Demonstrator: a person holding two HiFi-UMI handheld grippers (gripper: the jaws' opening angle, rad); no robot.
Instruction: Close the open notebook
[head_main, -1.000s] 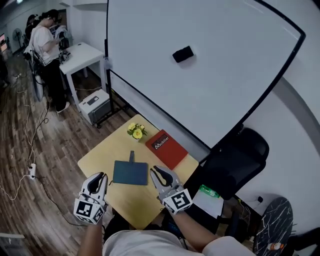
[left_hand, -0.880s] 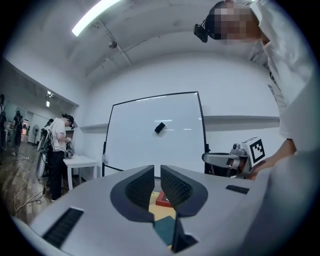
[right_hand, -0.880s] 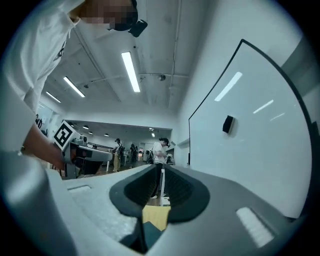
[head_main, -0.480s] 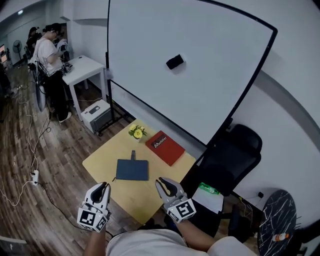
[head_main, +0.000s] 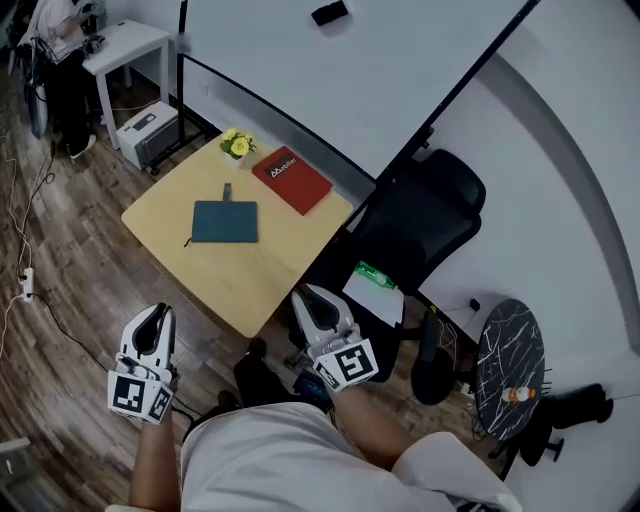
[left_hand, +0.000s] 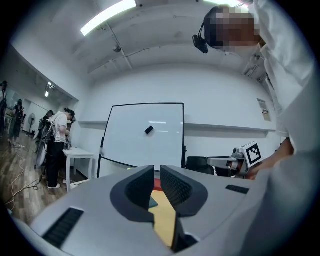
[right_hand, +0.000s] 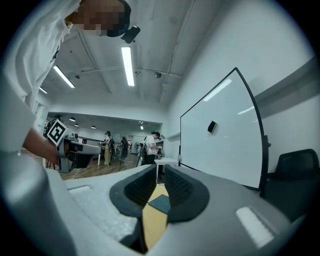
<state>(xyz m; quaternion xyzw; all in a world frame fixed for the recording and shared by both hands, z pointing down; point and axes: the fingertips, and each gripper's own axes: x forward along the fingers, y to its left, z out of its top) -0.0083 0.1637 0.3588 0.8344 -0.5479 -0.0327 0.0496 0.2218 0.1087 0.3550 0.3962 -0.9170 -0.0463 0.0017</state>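
Observation:
A teal notebook (head_main: 224, 222) lies flat on the yellow table (head_main: 260, 280), showing a single cover with a dark strap at its far edge. Both grippers hang short of the table's near edge, well apart from the notebook. My left gripper (head_main: 156, 318) is over the wooden floor at lower left, shut and empty. My right gripper (head_main: 306, 297) is by the table's near right corner, also shut and empty. The right gripper view shows the notebook (right_hand: 161, 204) far ahead between the jaws of the right gripper (right_hand: 160, 172). The left gripper (left_hand: 157, 172) points level toward the table (left_hand: 165, 225).
A red book (head_main: 292, 180) and a small pot of yellow flowers (head_main: 237, 145) sit at the table's far side. A whiteboard (head_main: 300, 60) stands behind. A black office chair (head_main: 425, 225), a green item on white paper (head_main: 375, 280) and a round marbled stool (head_main: 510, 370) are to the right.
Both grippers have drawn back from over the table's near part to beyond its near edge. The table and notebook now sit farther off, higher and more to the left in the head view.

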